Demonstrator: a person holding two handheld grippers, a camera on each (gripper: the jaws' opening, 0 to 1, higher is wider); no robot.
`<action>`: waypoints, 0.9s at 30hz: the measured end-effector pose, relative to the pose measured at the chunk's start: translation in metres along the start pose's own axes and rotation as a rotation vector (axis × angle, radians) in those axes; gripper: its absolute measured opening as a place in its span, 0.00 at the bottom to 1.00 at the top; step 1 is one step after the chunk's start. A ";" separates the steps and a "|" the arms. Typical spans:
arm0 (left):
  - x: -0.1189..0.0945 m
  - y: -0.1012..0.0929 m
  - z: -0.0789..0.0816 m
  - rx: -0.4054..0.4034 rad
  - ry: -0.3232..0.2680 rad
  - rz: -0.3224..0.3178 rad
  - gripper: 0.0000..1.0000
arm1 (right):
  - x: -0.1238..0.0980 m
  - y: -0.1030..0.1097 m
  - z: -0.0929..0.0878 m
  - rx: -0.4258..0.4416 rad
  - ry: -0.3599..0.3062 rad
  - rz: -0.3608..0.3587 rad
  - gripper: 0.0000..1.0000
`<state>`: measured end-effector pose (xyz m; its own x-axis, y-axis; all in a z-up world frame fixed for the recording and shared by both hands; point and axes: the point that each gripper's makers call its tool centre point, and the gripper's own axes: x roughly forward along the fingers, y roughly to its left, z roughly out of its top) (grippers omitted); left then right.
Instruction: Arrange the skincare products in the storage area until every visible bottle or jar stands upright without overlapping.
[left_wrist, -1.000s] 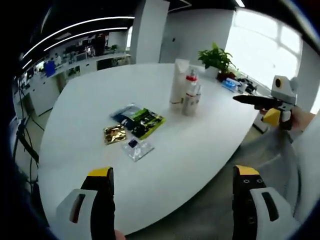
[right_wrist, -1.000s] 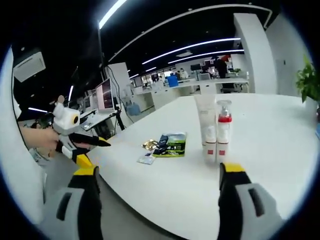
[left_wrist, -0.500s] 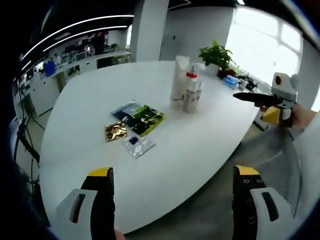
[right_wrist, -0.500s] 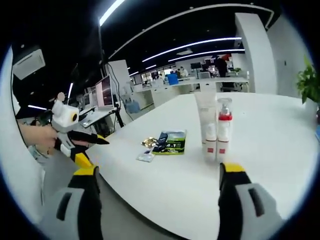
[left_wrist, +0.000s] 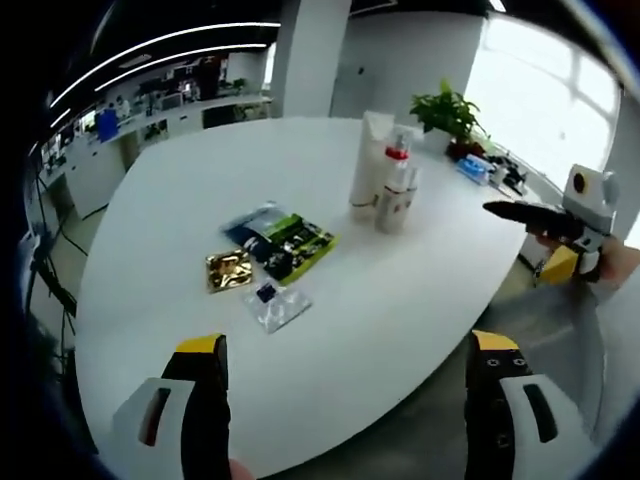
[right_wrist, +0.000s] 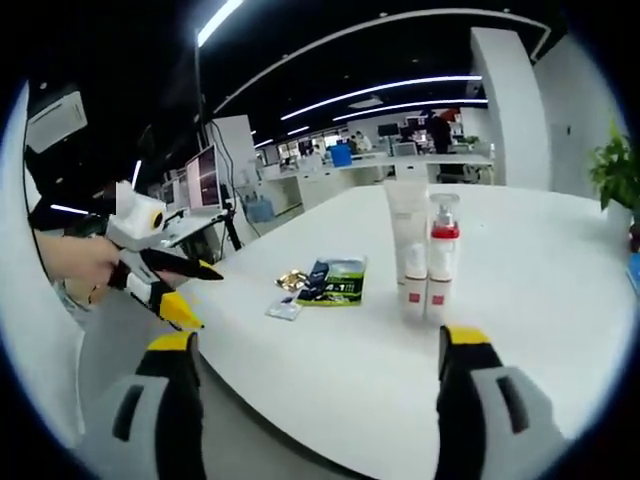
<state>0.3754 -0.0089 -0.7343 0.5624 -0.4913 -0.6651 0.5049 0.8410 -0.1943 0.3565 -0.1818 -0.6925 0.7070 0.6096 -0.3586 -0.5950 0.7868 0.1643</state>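
Observation:
A tall white tube (left_wrist: 366, 160) stands upright on the white table (left_wrist: 400, 290), touching a red-collared pump bottle (left_wrist: 396, 178) and a small bottle (left_wrist: 409, 203). The right gripper view shows the same tube (right_wrist: 404, 240), pump bottle (right_wrist: 441, 262) and small bottle (right_wrist: 411, 283). My left gripper (left_wrist: 346, 345) hangs open off the table's near edge, far from them. My right gripper (right_wrist: 317, 340) is open too, short of the table. Each gripper shows in the other's view: the right gripper (left_wrist: 505, 210) and the left gripper (right_wrist: 200, 270), both held by hands beside the table.
Flat sachets lie mid-table: a green-and-black packet (left_wrist: 293, 244), a gold one (left_wrist: 229, 270), a clear one (left_wrist: 272, 302). A potted plant (left_wrist: 447, 112) and small items sit at the far end. Office desks and monitors (right_wrist: 205, 185) stand beyond.
Both views have shifted slightly with my hands. In the left gripper view the right gripper now sits lower and further right. The bottles and sachets have not moved.

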 end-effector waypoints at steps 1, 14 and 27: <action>0.004 0.003 0.002 -0.005 0.005 0.000 0.97 | 0.000 0.000 0.000 0.002 0.001 -0.001 1.00; 0.054 0.008 0.026 -0.034 0.050 0.012 0.97 | 0.002 0.002 -0.004 -0.011 0.028 0.009 1.00; 0.103 0.027 0.052 -0.114 0.094 0.122 0.97 | 0.002 -0.004 -0.005 0.025 0.031 -0.014 1.00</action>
<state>0.4811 -0.0484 -0.7700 0.5483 -0.3650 -0.7524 0.3563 0.9159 -0.1847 0.3581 -0.1843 -0.6989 0.7030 0.5951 -0.3894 -0.5748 0.7979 0.1815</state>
